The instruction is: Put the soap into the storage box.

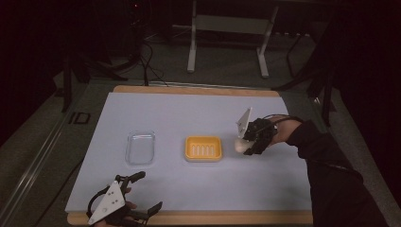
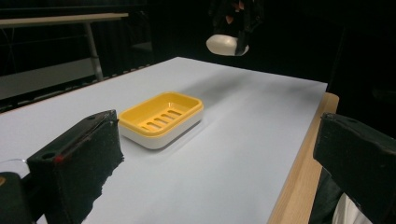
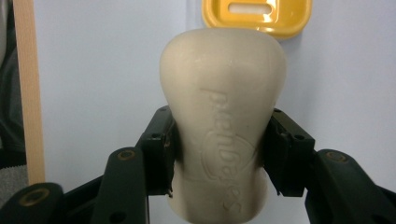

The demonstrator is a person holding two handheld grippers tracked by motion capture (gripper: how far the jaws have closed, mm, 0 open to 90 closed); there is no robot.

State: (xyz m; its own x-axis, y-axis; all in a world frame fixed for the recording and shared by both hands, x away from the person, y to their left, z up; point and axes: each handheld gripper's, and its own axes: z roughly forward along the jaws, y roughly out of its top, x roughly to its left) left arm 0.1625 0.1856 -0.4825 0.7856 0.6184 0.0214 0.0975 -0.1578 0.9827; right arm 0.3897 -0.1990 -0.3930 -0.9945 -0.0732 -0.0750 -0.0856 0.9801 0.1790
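Right gripper view looks straight down the right tool [image 3: 219,154], whose two black jaws are clamped on the waist of a cream soap bar [image 3: 223,116]. Stamped lettering runs along the bar's face, the surface is matte and smooth, and its rounded far end bulges past the jaws. Beyond it lies the yellow soap dish [image 3: 257,17] on the pale bench [image 3: 102,84].

From the high view, the right tool [image 1: 247,144] holds the soap bar [image 1: 239,146] above the bench, just to the right of the soap dish [image 1: 204,148] and not yet over it. The dish has a slotted yellow tray seated in a white base.

To do this step well, I judge the bar should be carried leftward until it sits squarely over the tray, with its long side turned along the dish's long side, then lowered until it rests on the slots before the jaws part. Soap can be slippery, so the grip should stay firm until then.

The left tool [image 1: 142,193] rests near the bench's front edge, jaws wide apart and holding nothing. A clear lid [image 1: 140,147] lies left of the dish.
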